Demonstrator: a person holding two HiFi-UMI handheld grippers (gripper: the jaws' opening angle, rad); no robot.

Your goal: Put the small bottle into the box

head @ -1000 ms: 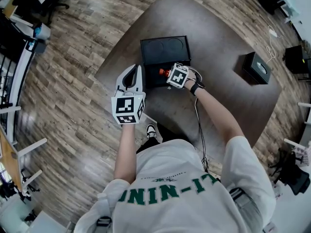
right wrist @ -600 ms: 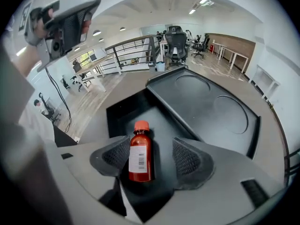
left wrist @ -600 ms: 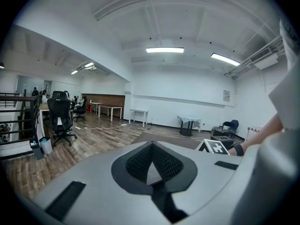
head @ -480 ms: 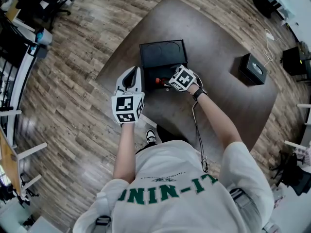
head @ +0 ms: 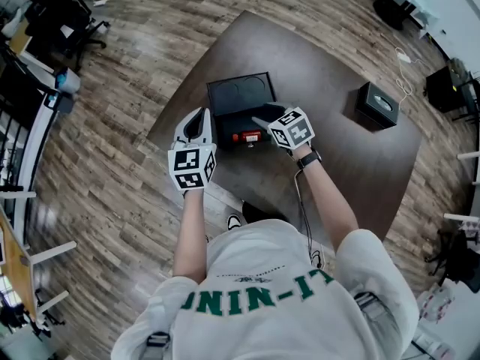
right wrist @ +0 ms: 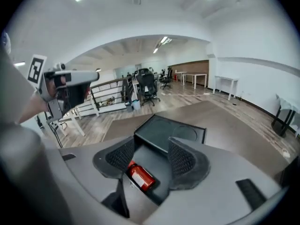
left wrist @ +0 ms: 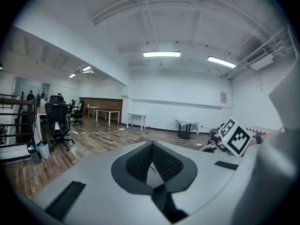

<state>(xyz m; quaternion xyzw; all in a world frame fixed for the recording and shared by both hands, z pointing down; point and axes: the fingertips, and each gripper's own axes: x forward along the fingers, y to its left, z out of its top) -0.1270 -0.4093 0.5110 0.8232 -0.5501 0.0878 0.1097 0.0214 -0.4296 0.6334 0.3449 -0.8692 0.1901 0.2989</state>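
Note:
The small red bottle [head: 246,136] [right wrist: 140,176] lies on its side inside the black box [head: 264,112] [right wrist: 157,159], near its front wall. The box's lid [head: 238,94] [right wrist: 169,131] stands open behind it. My right gripper [head: 264,120] [right wrist: 152,146] hovers just above and right of the bottle. Its jaws are closing, and the bottle shows below the gap without touching either pad. My left gripper [head: 196,126] [left wrist: 151,146] hangs left of the box off the table's edge, pointing into the room, its fingers together with nothing in them.
The box sits near the front left edge of a dark brown table [head: 330,73]. A second small black box [head: 377,105] stands on the table's right side. Wooden floor surrounds the table, with office chairs [right wrist: 148,86] and a railing beyond.
The right gripper has let go of the bottle and drawn back to the right; the bottle now lies in the box. The left gripper has barely moved.

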